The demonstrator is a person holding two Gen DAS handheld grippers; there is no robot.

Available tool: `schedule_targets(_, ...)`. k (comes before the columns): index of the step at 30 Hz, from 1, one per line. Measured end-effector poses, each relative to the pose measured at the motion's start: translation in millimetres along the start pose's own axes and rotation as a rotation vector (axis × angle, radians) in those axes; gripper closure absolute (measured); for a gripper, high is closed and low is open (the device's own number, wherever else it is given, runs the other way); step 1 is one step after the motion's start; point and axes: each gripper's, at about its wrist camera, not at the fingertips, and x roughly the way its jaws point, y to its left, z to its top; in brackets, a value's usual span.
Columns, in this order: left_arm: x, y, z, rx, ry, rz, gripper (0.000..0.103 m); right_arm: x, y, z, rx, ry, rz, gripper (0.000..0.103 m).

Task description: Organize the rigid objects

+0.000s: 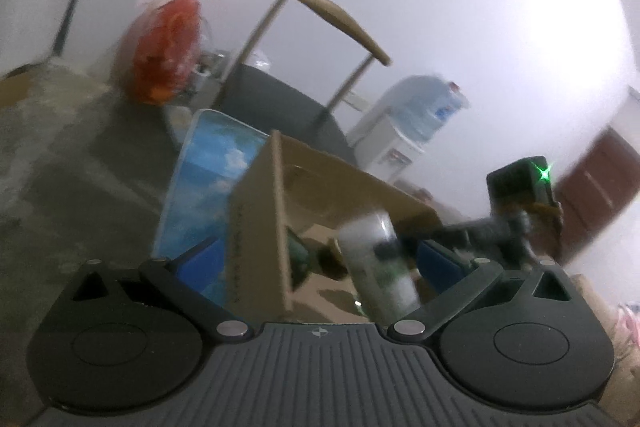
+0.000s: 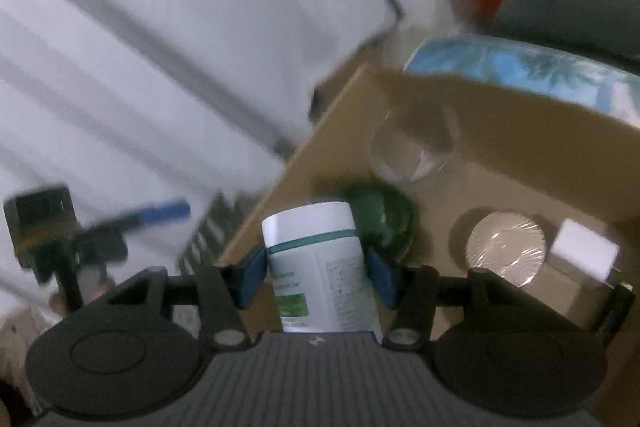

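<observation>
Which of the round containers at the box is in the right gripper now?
The white bottle with the teal band: it sits between the right gripper pads. The green jar, clear glass and foil-topped can lie loose in the box.

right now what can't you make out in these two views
- Bottle label: right wrist view, print too small and blurred to read.
- Bottle base: same view, cut off behind the right gripper body.
- Left gripper: left wrist view, box wall sits between its fingers; contact unclear through blur.
- Green thing in the box: half hidden by the bottle.
- Clear round thing: blurred, identity unclear.
</observation>
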Motion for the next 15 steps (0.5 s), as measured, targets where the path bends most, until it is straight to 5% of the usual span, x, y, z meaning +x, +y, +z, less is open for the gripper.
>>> schedule_targets(6,12,-19,-11,0.054,0.045,-0.017,0.000,0,1,-25,-0.032,-0.170,-0.119,0.046)
schedule_targets(15,13,-32,-17,0.077,0.060,-0.007,0.000,27,25,-56,-0.213,-0.201,-0.337,0.047)
